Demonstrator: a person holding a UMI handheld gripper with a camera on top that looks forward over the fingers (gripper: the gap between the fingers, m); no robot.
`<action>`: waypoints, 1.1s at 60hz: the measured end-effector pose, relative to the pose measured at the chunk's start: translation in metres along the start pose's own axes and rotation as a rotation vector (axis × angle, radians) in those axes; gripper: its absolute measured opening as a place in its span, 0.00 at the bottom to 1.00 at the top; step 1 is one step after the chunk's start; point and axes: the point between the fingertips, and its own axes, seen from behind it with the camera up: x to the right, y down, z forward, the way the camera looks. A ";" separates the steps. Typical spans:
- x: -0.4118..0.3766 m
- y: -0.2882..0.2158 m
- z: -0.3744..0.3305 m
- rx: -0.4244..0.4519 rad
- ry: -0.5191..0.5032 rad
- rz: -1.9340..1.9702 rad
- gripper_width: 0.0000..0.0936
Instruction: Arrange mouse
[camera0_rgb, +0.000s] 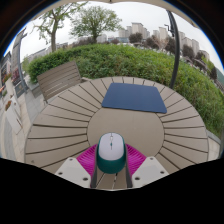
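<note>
In the gripper view, a white and grey mouse (111, 153) with a green band across its middle sits between the two fingers of the gripper (111, 168). The pink pads (88, 160) press against it from both sides, so the jaws are clenched on the mouse. Whether it is lifted or resting on the surface below cannot be told.

Under and ahead of the fingers lies a round table (60, 125) made of pale wooden slats that fan out around a plain centre panel. Beyond the mouse, on the far half of the table, a dark blue mat (134, 97) lies flat, well apart from the fingers, with one corner turned toward them.

Just past the table's far left edge stands a wooden bench (58, 78) with a slatted back. Behind the table a green hedge (130, 58) curves around it. Above the hedge rise trees (95, 20), and pale buildings (140, 33) stand farther off under a bright sky. A dark pole (176, 38) stands upright at the right, behind the hedge.
</note>
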 end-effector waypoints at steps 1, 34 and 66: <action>0.000 -0.007 -0.001 0.002 -0.012 0.016 0.43; 0.115 -0.212 0.169 0.092 0.002 0.067 0.43; 0.092 -0.128 -0.028 -0.067 -0.074 0.020 0.91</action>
